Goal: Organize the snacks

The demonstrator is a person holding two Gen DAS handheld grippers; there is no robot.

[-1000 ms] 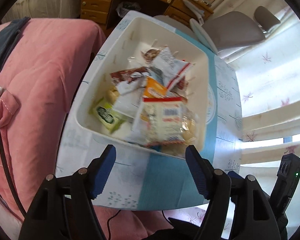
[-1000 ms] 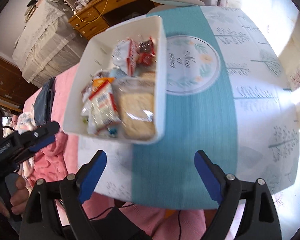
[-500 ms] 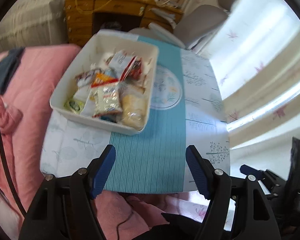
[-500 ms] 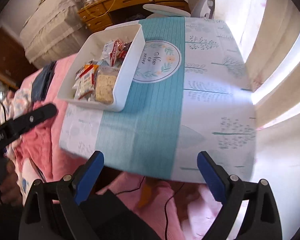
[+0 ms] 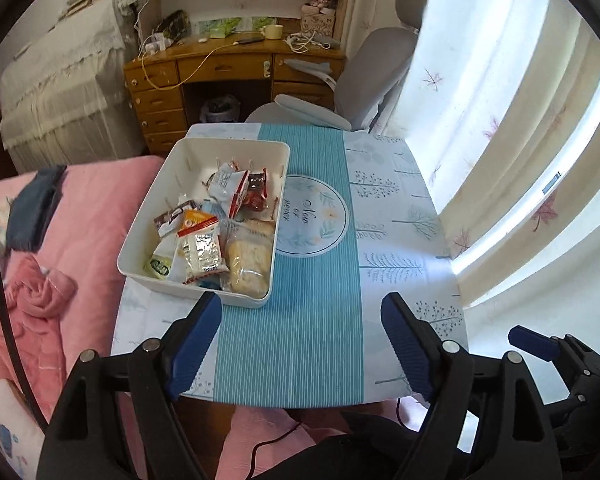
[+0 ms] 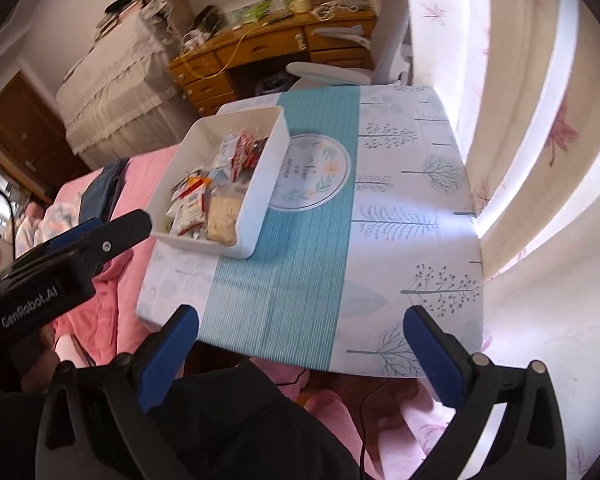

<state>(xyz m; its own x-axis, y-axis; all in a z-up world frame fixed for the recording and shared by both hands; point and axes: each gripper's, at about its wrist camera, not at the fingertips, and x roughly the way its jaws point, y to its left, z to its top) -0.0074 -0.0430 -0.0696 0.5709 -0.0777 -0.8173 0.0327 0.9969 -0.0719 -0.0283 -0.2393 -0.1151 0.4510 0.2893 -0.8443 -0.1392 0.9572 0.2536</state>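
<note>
Table (image 5: 384,216): snack bin (image 5: 172,184) beyond left claw (image 5: 300,330), right claw (image 6: 300,340); both just widened, empty.

Bin (image 5: 148,216): smooth white plastic. Snack packets (image 5: 200,250): glossy, crinkled film. Tablecloth (image 5: 388,216): smooth printed sheet. Desk (image 5: 228,68): varnished wood. Blanket (image 5: 96,208): pink quilted cloth.

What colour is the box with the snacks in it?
White. The box shows best in the left wrist view.
</note>
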